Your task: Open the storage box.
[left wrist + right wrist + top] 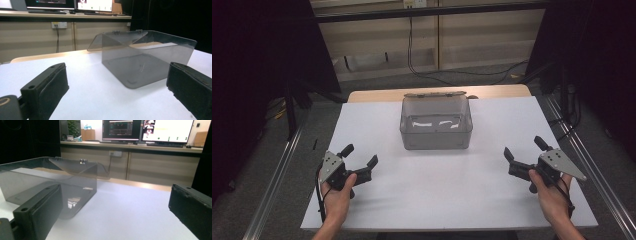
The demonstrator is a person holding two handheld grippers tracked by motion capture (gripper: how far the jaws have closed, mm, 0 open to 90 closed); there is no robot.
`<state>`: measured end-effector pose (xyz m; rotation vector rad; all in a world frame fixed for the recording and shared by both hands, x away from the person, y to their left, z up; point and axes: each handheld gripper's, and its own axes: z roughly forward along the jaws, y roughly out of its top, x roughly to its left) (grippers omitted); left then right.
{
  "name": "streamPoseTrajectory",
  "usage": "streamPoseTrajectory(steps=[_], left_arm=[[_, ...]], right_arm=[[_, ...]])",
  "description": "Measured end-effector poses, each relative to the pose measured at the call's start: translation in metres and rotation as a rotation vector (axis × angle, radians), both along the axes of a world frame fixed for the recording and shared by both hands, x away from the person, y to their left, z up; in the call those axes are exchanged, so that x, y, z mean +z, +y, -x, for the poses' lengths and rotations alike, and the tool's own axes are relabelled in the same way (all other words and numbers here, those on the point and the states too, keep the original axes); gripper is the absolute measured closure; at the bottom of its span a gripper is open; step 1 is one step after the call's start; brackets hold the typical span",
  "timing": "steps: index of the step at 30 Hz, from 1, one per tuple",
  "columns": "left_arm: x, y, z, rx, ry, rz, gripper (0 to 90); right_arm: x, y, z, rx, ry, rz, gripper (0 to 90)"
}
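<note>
My left gripper (360, 159) sits low over the near left of the table, jaws spread wide with nothing between them; my right gripper (523, 151) mirrors it at the near right, jaws equally wide and bare. That makes two grippers, one in each of my hands, both well apart from the one thing on the table: a single smoky see-through box (436, 127). It stands upright past the middle of the board, between the two grippers and farther off, with its hinged lid (435, 93) thrown open and leaning back from the far edge. I count two small metal hinges (83, 160) in the right gripper view.

The box rests on a plain white board (442, 190), under which a strip of wooden tabletop (377, 94) shows at the far edge. Beyond, beige cabinet fronts (160, 167) carry a wall socket (59, 24) with a black cable hanging, and two lit monitors (167, 130) stand on the counter.
</note>
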<state>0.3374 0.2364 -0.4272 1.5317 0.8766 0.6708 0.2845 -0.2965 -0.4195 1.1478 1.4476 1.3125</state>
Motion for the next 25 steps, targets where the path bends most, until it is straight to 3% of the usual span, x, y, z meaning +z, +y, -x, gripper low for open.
streamPoseTrajectory(steps=[6, 9, 13, 16, 20, 25], left_arm=[[-0.006, 0.005, 0.016, 0.01, 0.02, 0.015, 3.3], [-0.006, 0.008, 0.023, 0.016, 0.031, -0.008, 3.3], [-0.008, 0.012, 0.036, 0.043, 0.041, 0.003, 3.3], [-0.011, 0.012, 0.042, 0.031, 0.042, -0.011, 3.3], [-0.012, 0.013, 0.042, 0.043, 0.043, -0.003, 3.3], [-0.014, 0.015, 0.038, 0.051, 0.072, 0.011, 3.3]], right_arm=[[-0.011, -0.002, 0.019, -0.018, 0.017, 0.006, 0.0], [-0.013, -0.004, 0.025, -0.024, 0.028, 0.015, 0.0], [-0.015, -0.008, 0.035, -0.018, 0.041, 0.018, 0.0], [-0.02, -0.011, 0.038, -0.029, 0.052, 0.013, 0.0], [-0.026, -0.012, 0.04, -0.038, 0.067, 0.032, 0.0], [-0.025, -0.013, 0.037, -0.051, 0.048, 0.001, 0.0]])
